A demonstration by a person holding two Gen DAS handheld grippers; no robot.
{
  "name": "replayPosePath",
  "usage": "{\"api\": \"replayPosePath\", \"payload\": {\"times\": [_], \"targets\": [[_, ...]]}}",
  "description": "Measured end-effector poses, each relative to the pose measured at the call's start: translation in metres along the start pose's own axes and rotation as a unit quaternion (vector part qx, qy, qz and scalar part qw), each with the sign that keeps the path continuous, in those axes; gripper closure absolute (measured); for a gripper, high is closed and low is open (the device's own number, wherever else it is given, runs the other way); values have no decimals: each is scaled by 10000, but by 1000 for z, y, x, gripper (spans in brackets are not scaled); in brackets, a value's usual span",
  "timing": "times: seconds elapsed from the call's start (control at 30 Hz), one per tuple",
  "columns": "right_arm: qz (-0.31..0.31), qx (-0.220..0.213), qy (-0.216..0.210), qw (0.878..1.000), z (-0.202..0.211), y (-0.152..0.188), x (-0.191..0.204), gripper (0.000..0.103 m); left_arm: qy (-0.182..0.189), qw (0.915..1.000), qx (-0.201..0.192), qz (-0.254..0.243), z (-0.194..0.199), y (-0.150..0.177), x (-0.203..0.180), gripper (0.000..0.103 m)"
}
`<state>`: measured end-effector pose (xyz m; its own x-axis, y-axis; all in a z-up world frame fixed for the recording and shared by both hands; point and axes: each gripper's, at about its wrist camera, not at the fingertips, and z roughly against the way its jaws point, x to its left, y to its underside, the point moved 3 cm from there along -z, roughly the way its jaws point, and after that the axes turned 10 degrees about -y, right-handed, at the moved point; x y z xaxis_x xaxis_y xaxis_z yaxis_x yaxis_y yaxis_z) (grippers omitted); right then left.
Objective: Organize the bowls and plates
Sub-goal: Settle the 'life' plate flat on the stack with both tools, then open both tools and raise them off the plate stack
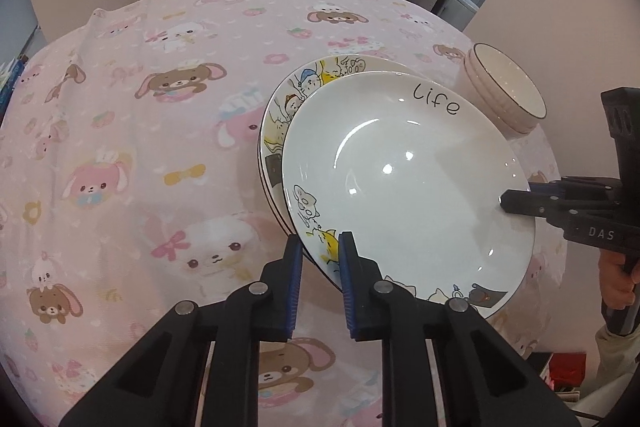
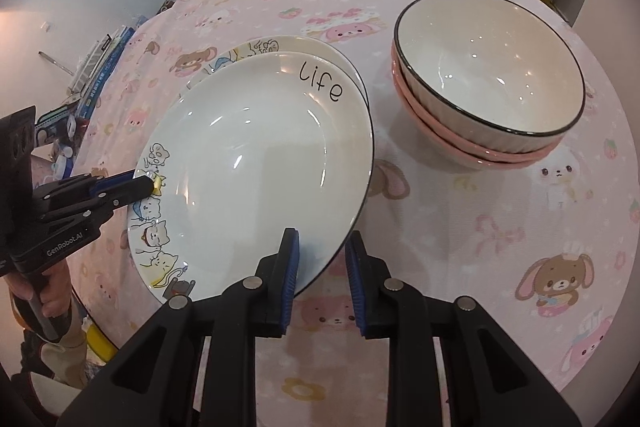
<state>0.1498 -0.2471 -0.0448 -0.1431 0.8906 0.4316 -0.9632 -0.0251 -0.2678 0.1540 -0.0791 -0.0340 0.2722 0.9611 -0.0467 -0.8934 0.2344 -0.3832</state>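
- The main thing was a white plate with "life" written on it (image 2: 256,147) and little cartoon cats around the rim. It was held tilted over another cat-print plate (image 2: 288,45) lying on the table, near edge lifted, far edge down on the lower one.
- From the left-wrist view there looked to be more than one plate (image 1: 276,131) under it, but I couldn't count the stack for sure.
- The left gripper (image 1: 320,247) had the "life" plate (image 1: 400,179) by its cat-decorated edge, rim sitting between the blue pads, pinched tight on it.
- The right gripper (image 2: 322,247) was on the opposite side of the same plate, its plain rim between the fingers (image 2: 290,259), also clamped on, so the plate was carried from both sides.
- You could see each gripper from the other's camera too: the right one (image 1: 505,201) biting the rim on one side, the left one (image 2: 150,183) right over the yellow cat on the other.
- Just beside the plates, to the right, sat a stack of bowls (image 2: 488,75), cream inside with a dark rim, pink ones nested under it, not touching the plates.
- Everything sat on a round table with a pink bunny-and-bear tablecloth (image 2: 520,227).
- A person's hand (image 2: 44,287) was wrapped around the left gripper's handle at the table edge.
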Motion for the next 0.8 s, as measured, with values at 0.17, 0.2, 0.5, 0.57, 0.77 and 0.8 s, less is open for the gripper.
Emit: {"api": "replayPosePath", "payload": {"times": [0.17, 0.2, 0.5, 0.57, 0.77, 0.8], "targets": [[31, -91, -12, 10000, 9, 4, 1, 80, 2, 10000, -12, -23, 0, -1, -1, 83], [28, -138, -29, 9999, 11, 5, 1, 82, -8, 10000, -11, -32, 0, -1, -1, 83], [154, -334, 153, 9992, 8, 3, 5, 87, -225, 9992, -143, -312, 9, 9, -9, 78], [149, -329, 120, 9993, 8, 1, 3, 87, -11, 9998, -76, -209, 13, 12, -6, 78], [226, -403, 157, 9988, 5, -2, 3, 87, 474, 9987, 178, 26, 22, 18, -6, 77], [240, -425, 169, 9987, 5, -1, 3, 87, 414, 9990, 157, 5, 23, 19, -8, 77]]}}
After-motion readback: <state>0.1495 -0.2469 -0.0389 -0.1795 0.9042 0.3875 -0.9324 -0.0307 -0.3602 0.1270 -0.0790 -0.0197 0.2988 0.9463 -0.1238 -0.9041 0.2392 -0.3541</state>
